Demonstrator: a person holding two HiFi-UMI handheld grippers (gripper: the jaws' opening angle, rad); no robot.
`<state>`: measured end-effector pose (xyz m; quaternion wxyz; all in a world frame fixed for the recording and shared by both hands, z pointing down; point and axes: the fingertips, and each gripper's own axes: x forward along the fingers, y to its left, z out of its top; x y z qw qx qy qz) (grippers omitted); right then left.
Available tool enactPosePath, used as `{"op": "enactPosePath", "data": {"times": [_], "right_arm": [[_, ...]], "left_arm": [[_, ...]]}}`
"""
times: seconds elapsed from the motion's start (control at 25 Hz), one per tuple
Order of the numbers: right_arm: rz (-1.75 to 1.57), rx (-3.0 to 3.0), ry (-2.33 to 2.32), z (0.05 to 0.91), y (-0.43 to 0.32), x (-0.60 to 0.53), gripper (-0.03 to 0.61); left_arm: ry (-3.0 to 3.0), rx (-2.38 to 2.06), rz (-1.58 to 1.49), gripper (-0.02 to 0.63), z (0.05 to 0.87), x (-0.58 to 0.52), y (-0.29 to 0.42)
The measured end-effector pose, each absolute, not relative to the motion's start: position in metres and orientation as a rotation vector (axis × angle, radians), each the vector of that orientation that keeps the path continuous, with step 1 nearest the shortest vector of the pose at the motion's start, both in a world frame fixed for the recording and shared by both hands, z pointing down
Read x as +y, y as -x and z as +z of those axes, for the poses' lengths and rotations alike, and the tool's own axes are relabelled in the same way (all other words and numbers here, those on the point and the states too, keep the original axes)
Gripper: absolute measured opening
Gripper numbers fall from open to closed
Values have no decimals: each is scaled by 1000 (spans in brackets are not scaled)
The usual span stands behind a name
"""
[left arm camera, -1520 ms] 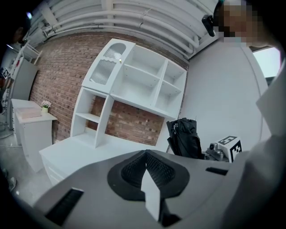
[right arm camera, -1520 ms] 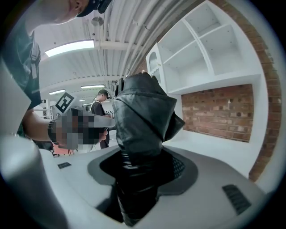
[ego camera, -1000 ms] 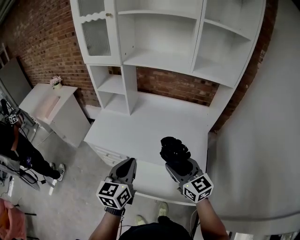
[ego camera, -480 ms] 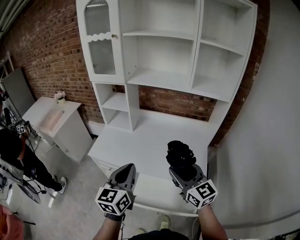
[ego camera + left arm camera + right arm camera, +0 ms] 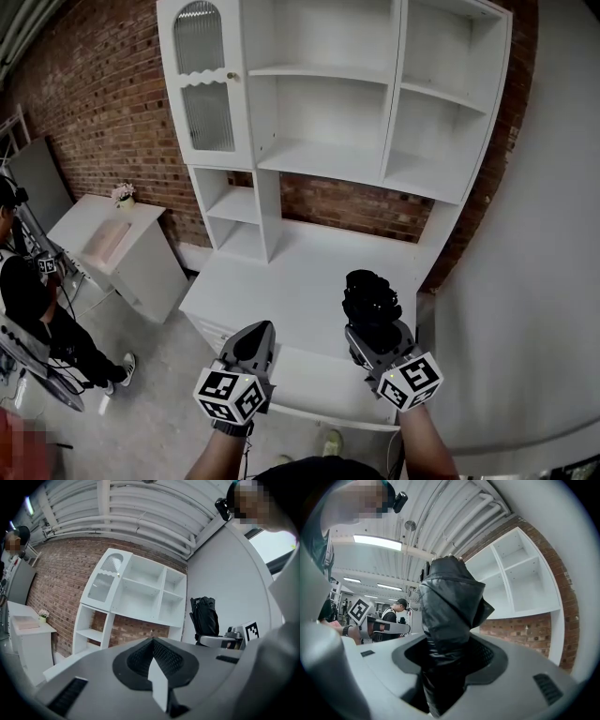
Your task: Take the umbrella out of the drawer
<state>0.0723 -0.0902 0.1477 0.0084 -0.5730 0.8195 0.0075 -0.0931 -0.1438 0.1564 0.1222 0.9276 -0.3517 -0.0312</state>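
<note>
Two tools are recorded nearest the camera, side by side and apart. Left tool point(image 5: 255, 339): the jaws are brought fully together with nothing caught between them (the pad faces meet in one seam in the left gripper view). Right tool point(image 5: 377, 330): the jaws are clenched on the umbrella point(image 5: 370, 298), which is black, folded and wrapped in its own crinkled fabric. The umbrella is gripped near its lower end and stood upright, so that most of its length projects above the jaws. It is held in the air over the near right part of the tabletop point(image 5: 291, 272). A marker cube point(image 5: 232, 394) is carried at the rear of the left tool, and another at the rear of the right.

Beyond the tools the white tabletop is seen, with drawer fronts point(image 5: 208, 328) noted under its left edge (whether they are shut cannot be told). At the back of the tabletop a white shelf unit point(image 5: 328, 103) is stood, made up of open compartments and one door with ribbed glass point(image 5: 206, 84) at upper left. A red brick wall point(image 5: 94, 103) is seen behind it, and a plain grey wall point(image 5: 534, 234) is met at the right. To the left, a low white cabinet point(image 5: 131, 258) is set near the brick wall, with a small flower pot point(image 5: 124, 195) on top. Farthest left, a person in dark clothing point(image 5: 28, 305) is partly cut off by the frame edge.
</note>
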Motion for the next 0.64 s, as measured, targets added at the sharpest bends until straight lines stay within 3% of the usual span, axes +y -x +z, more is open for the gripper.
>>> {"op": "enactPosePath", "data": {"times": [0.64], "right_arm": [[-1,2548,1777,149,-75,-86,213]], "left_arm": [[-2716,-1047,-97,6,156,-137,89]]}}
